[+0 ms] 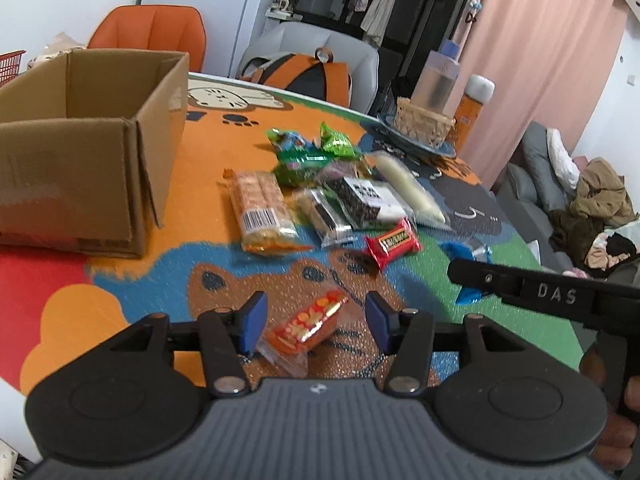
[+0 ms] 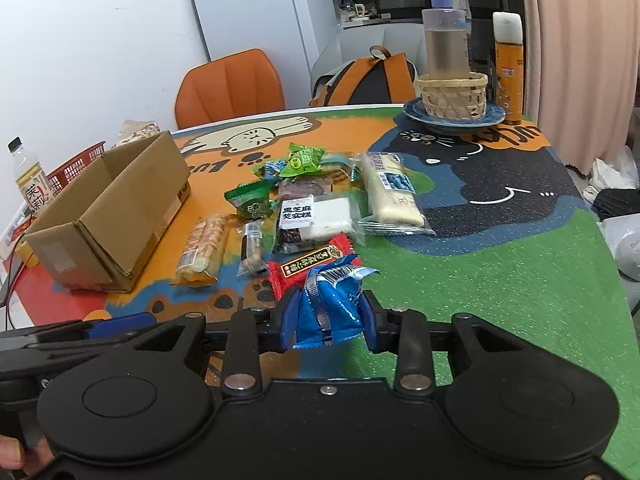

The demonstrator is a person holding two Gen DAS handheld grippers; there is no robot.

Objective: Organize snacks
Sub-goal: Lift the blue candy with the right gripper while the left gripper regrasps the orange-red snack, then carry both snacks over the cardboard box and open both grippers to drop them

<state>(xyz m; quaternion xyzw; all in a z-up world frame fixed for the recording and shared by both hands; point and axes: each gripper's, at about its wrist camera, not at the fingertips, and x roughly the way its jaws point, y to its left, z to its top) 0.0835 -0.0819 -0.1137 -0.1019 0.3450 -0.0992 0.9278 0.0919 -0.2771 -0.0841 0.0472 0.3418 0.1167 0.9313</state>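
Left tongs (image 1: 316, 322): held apart over the near edge of the tabletop (image 1: 132, 280), the blue pads (image 1: 253, 322) clear of an orange packet (image 1: 310, 326) that lies slantwise between them on the mat.
Right tongs (image 2: 326, 316): clamped on a blue packet (image 2: 328, 308), which is pinched at both sides and stands up from the fingers.
Box (image 1: 84, 148): an open cardboard carton is set at the left side of the tabletop, its flaps up; what lies inside cannot be told.
Snack pile: loose packets are gathered at mid-tabletop, right of the box, among them a cracker pack (image 1: 262, 212), a black-and-white bar (image 1: 366, 200), a long white bar (image 1: 410, 186), green sachets (image 1: 316, 152) toward the far edge, and a red bar (image 1: 394, 242) nearest the right tongs.
Far right corner: a wicker basket (image 2: 454, 94) holding a clear bottle (image 2: 446, 42) is seen on a blue plate (image 2: 454, 116), with an orange can (image 2: 508, 68) just beside it.
Beyond the tabletop: an orange chair (image 2: 232, 88) and a backpack (image 2: 360, 78) are seen at the far edge.
Left edge, right-wrist view: a red basket (image 2: 76, 168) and a tea bottle (image 2: 30, 180) are placed behind the box.
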